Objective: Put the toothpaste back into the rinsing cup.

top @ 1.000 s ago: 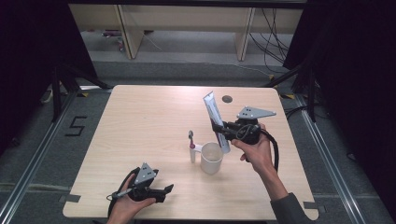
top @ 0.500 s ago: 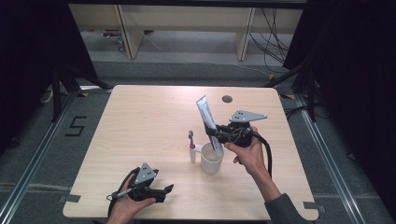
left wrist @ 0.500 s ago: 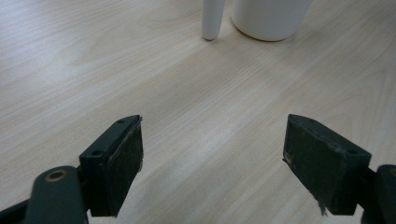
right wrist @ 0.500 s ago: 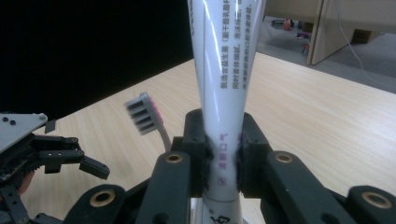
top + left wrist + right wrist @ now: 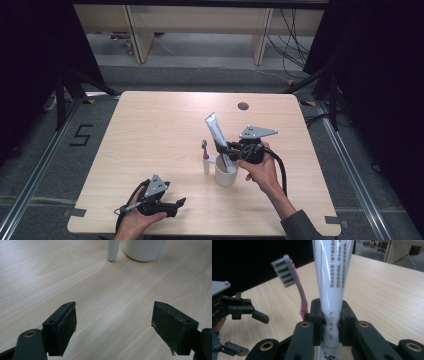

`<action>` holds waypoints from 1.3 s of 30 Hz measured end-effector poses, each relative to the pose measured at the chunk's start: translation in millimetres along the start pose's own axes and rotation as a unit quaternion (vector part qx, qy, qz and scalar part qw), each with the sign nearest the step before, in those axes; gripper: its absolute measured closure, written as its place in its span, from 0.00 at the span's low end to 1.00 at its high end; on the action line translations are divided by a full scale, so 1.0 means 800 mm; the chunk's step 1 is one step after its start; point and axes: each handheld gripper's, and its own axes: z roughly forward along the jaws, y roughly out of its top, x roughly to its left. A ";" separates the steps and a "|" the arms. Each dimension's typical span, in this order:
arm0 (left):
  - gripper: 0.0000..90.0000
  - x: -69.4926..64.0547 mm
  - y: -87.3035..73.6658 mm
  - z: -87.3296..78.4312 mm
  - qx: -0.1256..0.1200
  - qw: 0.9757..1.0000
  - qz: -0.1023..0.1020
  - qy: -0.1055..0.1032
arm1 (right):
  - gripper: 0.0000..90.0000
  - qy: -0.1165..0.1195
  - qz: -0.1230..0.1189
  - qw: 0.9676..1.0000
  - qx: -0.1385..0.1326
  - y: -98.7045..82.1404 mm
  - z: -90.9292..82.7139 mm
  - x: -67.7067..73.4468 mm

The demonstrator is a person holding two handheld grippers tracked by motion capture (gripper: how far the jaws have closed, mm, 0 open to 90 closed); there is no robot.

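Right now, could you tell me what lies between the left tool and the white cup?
Nothing: in the left gripper view, bare table runs from the open left tool to the white cup; the toothbrush stands just beside it.

High view overhead, facing forward-down; tool views close, low; all share cup (image 5: 226, 173) (image 5: 144, 249).

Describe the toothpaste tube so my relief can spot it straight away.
On the wooden table, find the white cup right of centre. The toothpaste tube rises tilted out of it, clamped in the right gripper. It is white, flat-ended and printed, much taller than the pink-necked toothbrush standing left of the cup.
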 end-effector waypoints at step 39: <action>0.22 -0.002 0.000 0.002 -0.007 1.000 -0.010 -0.002 | 0.85 -0.008 -0.044 0.998 0.047 -0.020 0.004 0.005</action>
